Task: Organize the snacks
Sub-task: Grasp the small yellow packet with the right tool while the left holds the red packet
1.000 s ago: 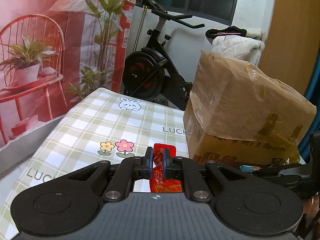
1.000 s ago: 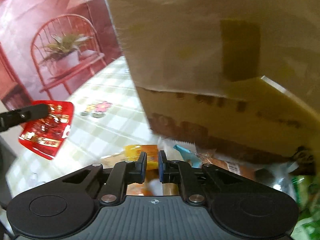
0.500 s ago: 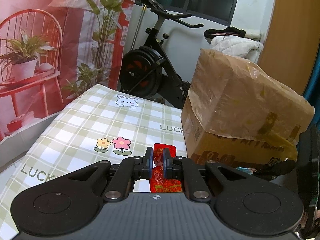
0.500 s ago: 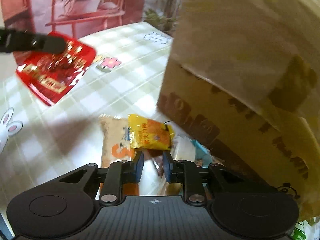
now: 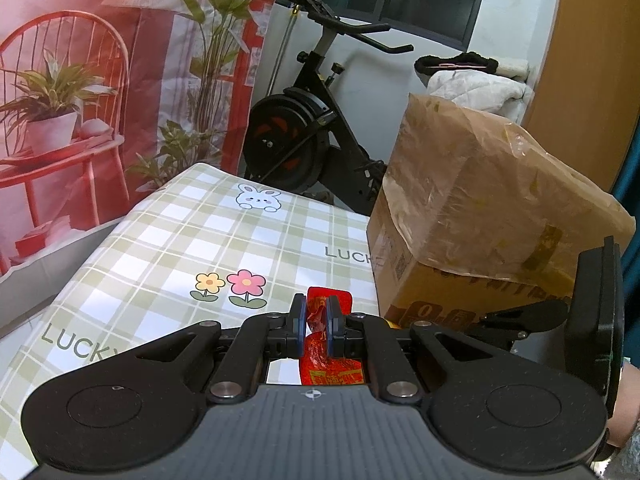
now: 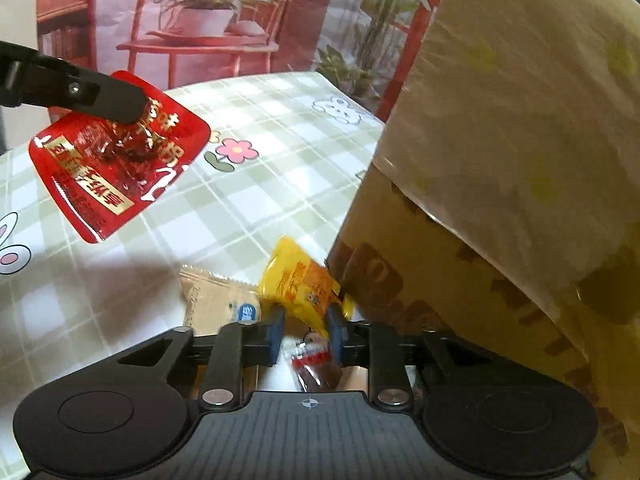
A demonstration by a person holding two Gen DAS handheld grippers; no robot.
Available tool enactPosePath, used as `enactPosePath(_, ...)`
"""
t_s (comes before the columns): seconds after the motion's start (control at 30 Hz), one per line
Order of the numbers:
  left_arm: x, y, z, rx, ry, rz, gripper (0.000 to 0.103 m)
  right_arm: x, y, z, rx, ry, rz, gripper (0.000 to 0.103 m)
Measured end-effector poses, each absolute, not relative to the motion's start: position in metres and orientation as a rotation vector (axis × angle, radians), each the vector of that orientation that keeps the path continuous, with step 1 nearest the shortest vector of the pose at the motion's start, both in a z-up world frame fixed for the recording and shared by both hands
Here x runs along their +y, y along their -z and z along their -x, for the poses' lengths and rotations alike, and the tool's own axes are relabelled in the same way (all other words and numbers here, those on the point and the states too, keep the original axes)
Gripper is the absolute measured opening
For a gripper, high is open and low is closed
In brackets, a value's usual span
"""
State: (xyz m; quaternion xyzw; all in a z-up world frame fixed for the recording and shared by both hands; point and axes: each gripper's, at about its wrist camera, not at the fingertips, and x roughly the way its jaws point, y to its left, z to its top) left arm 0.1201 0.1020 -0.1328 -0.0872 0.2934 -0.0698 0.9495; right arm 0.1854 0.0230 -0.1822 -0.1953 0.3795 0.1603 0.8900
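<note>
Red shiny snack packet [image 6: 120, 160] kept clamped in left gripper [image 5: 316, 312], up in air, well apart from big brown cardboard box [image 5: 480, 200]. Right gripper [image 6: 305, 320] jaws just closing around yellow crinkly packet [image 6: 300, 280] touching box; grip unclear. Best pinched mid-packet, lifted slowly.

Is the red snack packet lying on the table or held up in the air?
Held up. The left gripper pinches the red packet above the table.
</note>
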Motion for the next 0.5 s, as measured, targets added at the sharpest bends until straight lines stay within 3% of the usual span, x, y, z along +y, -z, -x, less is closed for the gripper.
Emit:
enactPosePath(0.1,0.100,0.133,-0.121,0.600,0.141,0.178,0.010,0.027,0.186,-0.190,0.779,-0.342,0.434,0.018)
enactPosePath(0.17,0.100,0.132,-0.120,0.599,0.139,0.178,0.010,0.033,0.191,-0.197,0.758,-0.333,0.466,0.030)
enactPosePath(0.2,0.100,0.132,-0.120,0.599,0.138,0.179,0.010,0.036,0.193,-0.200,0.746,-0.330,0.479,0.031)
enactPosePath(0.4,0.106,0.134,-0.122,0.609,0.120,0.188,0.010,0.045,0.201,-0.215,0.748,-0.372,0.498,0.027)
enactPosePath(0.5,0.108,0.135,-0.122,0.611,0.111,0.190,0.010,0.046,0.199,-0.217,0.741,-0.384,0.491,0.019)
